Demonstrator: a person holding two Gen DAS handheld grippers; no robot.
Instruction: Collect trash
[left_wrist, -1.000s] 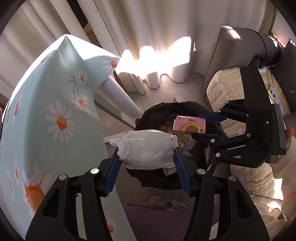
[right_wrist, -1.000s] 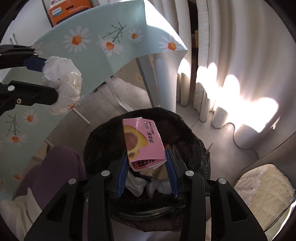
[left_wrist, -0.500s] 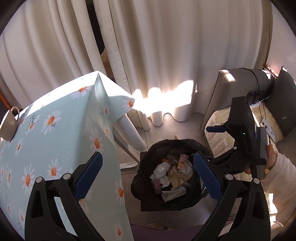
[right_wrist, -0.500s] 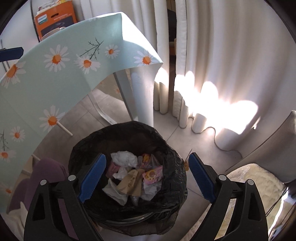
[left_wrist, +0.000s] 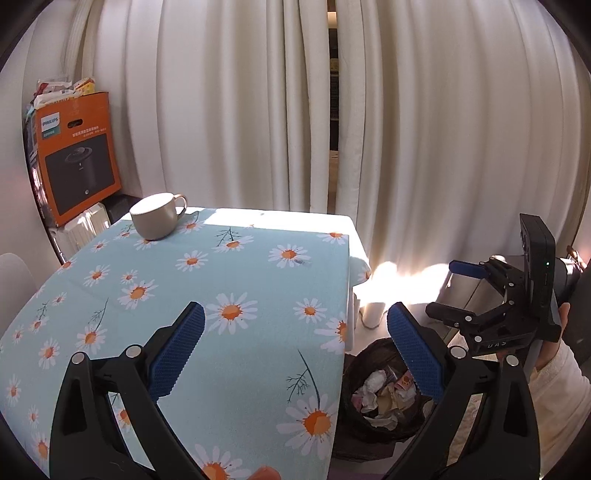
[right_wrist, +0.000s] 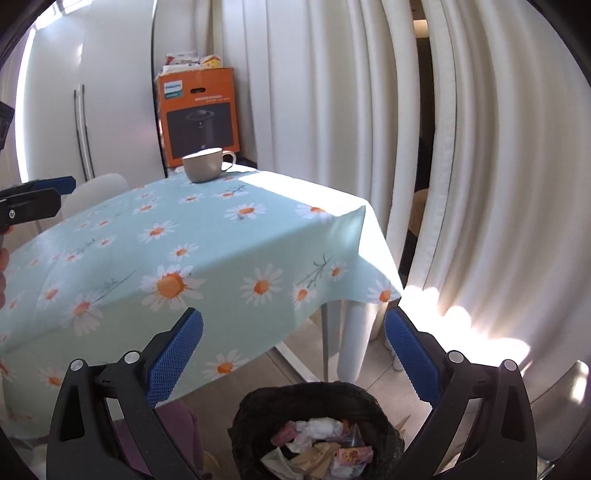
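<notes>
Both tongs stood spread wide with nothing between their blue pads; the jaws of the left gripper (left_wrist: 295, 354) and the right gripper (right_wrist: 293, 354) had just been opening. The black-lined trash bin (right_wrist: 258, 406) sat below the right gripper and low to the right of the left one, holding crumpled paper and wrappers (right_wrist: 317, 445). A cup (left_wrist: 155, 216) rested far ahead on the daisy tablecloth (left_wrist: 229, 266).

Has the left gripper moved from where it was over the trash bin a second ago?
Yes. The left gripper, open and empty, has risen away from the trash bin and now hangs over the daisy tablecloth.
</notes>
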